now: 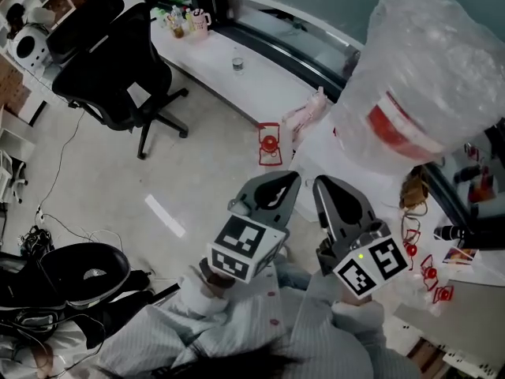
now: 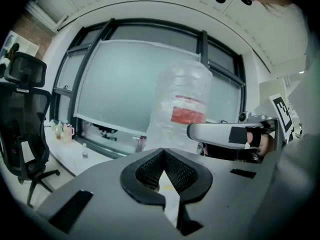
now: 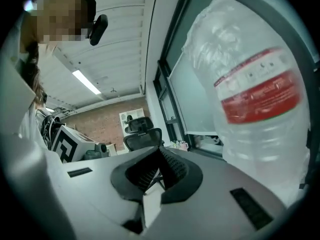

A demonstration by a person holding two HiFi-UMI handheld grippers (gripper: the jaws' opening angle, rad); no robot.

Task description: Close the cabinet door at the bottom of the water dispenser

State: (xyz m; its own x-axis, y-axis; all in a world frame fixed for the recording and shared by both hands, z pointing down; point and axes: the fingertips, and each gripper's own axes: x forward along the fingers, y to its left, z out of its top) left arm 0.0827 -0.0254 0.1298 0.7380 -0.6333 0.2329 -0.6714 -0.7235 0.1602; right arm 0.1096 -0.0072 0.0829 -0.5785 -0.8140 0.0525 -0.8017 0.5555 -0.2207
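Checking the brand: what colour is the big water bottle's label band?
Red, around the clear plastic water bottle; clearest in the right gripper view.

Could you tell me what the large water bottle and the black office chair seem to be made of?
Water bottle: probably clear plastic, glossy; light passes through its rippled wall. Office chair: matte black; the back looks like mesh or fabric, the wheeled base plastic or metal, hard to tell.
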